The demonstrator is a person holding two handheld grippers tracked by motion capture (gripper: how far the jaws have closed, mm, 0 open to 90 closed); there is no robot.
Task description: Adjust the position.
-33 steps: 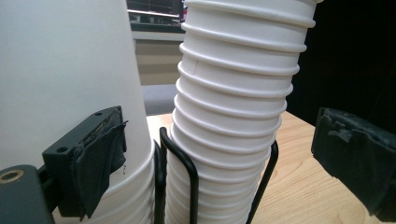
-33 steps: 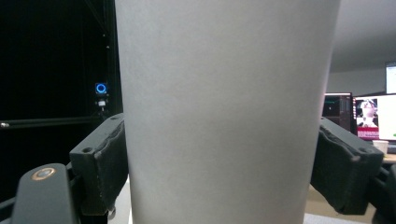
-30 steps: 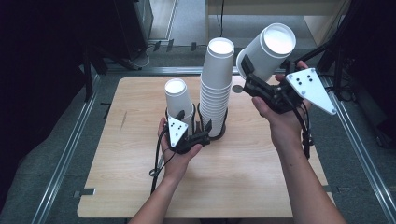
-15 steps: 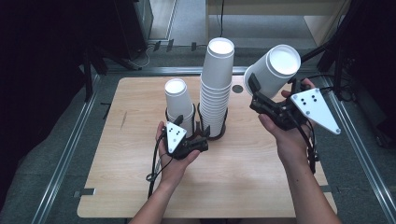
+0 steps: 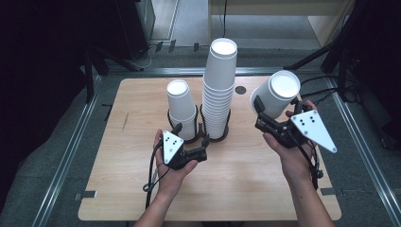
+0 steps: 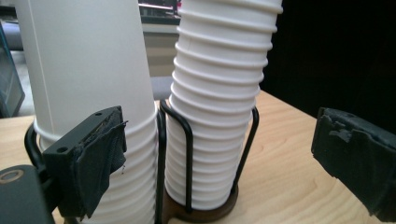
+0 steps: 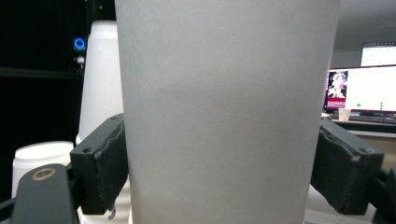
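Two stacks of upturned white paper cups stand in black wire holders at mid-table: a tall stack [image 5: 220, 90] [image 6: 219, 107] and a short stack [image 5: 182, 111] [image 6: 93, 70] to its left. My left gripper [image 5: 191, 136] [image 6: 224, 158] lies low in front of the holders, open, its jaws spread wide before the two stack bases and apart from them. To the right, above the table, my right gripper [image 5: 276, 112] [image 7: 219, 168] is shut on a single white cup [image 5: 279, 94] [image 7: 224, 107], which tilts with its base up. The pads press on both sides of the cup.
The wooden table [image 5: 236, 179] has bare room in front and at right. A small dark hole [image 5: 240, 90] sits behind the tall stack. Metal rails [image 5: 61, 161] run along both table sides. A lit monitor [image 7: 364, 88] is far off.
My right hand has come down and moved right with the cup, away from the top of the tall stack. The left gripper has shifted slightly toward the near edge, still open.
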